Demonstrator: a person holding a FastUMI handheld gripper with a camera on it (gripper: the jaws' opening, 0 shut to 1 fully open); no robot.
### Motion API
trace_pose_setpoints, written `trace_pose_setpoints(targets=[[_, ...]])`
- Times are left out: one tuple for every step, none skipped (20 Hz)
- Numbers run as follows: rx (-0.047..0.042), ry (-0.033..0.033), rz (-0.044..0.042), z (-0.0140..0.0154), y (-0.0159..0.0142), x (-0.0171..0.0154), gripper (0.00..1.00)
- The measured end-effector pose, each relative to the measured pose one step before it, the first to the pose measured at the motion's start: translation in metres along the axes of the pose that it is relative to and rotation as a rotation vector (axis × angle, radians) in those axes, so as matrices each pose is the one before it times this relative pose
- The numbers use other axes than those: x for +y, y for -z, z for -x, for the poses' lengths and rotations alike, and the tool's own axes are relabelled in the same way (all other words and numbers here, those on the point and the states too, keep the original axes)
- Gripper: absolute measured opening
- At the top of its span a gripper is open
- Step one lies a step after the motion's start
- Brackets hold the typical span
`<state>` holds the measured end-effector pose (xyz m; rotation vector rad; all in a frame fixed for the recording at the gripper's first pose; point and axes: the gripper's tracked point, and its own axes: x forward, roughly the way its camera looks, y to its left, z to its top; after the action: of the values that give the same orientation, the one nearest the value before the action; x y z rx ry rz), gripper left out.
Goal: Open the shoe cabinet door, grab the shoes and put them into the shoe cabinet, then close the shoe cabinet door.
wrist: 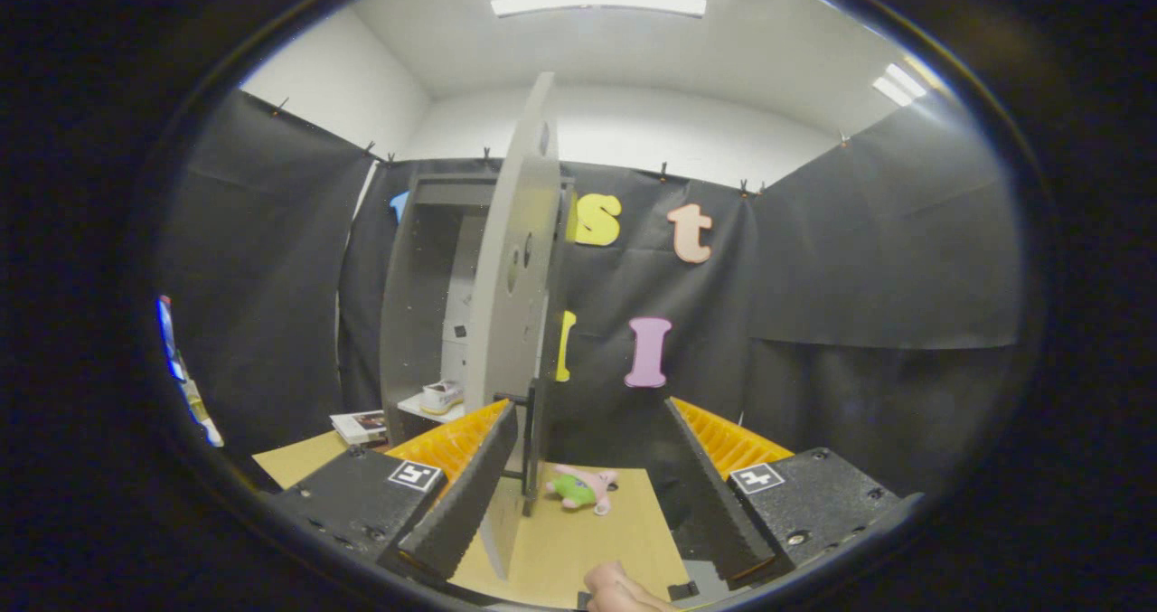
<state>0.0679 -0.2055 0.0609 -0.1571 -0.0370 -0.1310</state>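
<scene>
One shoe [442,396] sits on the low shelf [418,407] inside the shoe cabinet [425,296], far left beyond my jaws. Booklet or magazine [360,426] lies on the counter [578,540] just left of the cabinet base, near the wall. Cabinet itself is grey, upright, its opening facing me. Cabinet door [517,323] is swung open, seen almost edge-on, standing tall just ahead of my left finger [452,494] and close beside it; cannot tell if finger and door touch. Dark bracket or handle piece [531,440] sits low on the door's edge. My gripper [587,494] has its jaws spread wide apart, clamped on nothing. Between the fingers, on the tan counter just right of the door's bottom edge, lies a small plush toy [581,488], green and pink. Part of a hand [619,589] shows at the near edge of the counter. Right finger [714,494] is well apart from the door.
</scene>
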Motion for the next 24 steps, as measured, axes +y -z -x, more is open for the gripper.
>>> trace_pose_setpoints(targets=[[-0.00081, 0.02809, -0.01225, 0.00129, 0.00064, -0.0149, 1.0], [0.00571, 0.02419, -0.00775, 0.00148, 0.00339, -0.01338, 1.0], [0.00512, 0.02184, -0.00478, -0.00098, 0.00492, -0.0124, 1.0], [0.00484, 0.02555, -0.00121, -0.00564, 0.00136, -0.0126, 1.0], [0.00102, 0.02573, 0.00445, -0.00569, 0.00037, -0.01218, 1.0], [0.00323, 0.02507, 0.01018, -0.00704, 0.00182, -0.00989, 1.0], [0.00758, 0.01871, 0.01694, -0.00529, 0.00486, -0.00683, 1.0], [0.00651, 0.01041, 0.01727, -0.00741, 0.00585, -0.00426, 1.0], [0.00775, 0.00533, 0.01063, -0.00831, 0.00464, -0.00102, 1.0], [0.01354, -0.00002, 0.00195, -0.00935, 0.00535, 0.00114, 1.0], [0.01504, -0.00531, -0.0065, -0.00989, 0.00653, 0.00333, 1.0], [0.01239, -0.01134, -0.01822, -0.00946, 0.00414, 0.00562, 1.0], [0.01502, -0.01269, -0.0202, -0.01176, 0.0047, 0.0072, 1.0], [0.01647, -0.01294, -0.02006, -0.00926, 0.00626, 0.00712, 1.0], [0.01472, -0.01261, -0.02125, -0.0106, 0.00433, 0.00708, 1.0], [0.01345, -0.01668, -0.02026, -0.00785, 0.00335, 0.00973, 1.0], [0.01015, -0.01903, -0.01483, -0.00277, 0.00051, 0.00876, 1.0], [0.00793, -0.02859, -0.01198, -0.00322, 0.00273, 0.01291, 1.0], [0.00494, -0.0359, -0.00704, -0.00356, 0.00043, 0.01582, 1.0], [0.00279, -0.03836, -0.00219, 0.00007, 0.00095, 0.0151, 1.0], [-0.00019, -0.03902, 0.0029, 0.00158, 0.00126, 0.01412, 1.0], [-0.00224, -0.02825, 0.00193, 0.00187, -0.00041, 0.01087, 1.0], [-0.00329, -0.07011, -0.00286, 0.00461, 0.00188, 0.02306, 1.0], [-0.00348, 0.01603, 0.00553, 0.00007, 0.00072, 0.00446, 0.98]])
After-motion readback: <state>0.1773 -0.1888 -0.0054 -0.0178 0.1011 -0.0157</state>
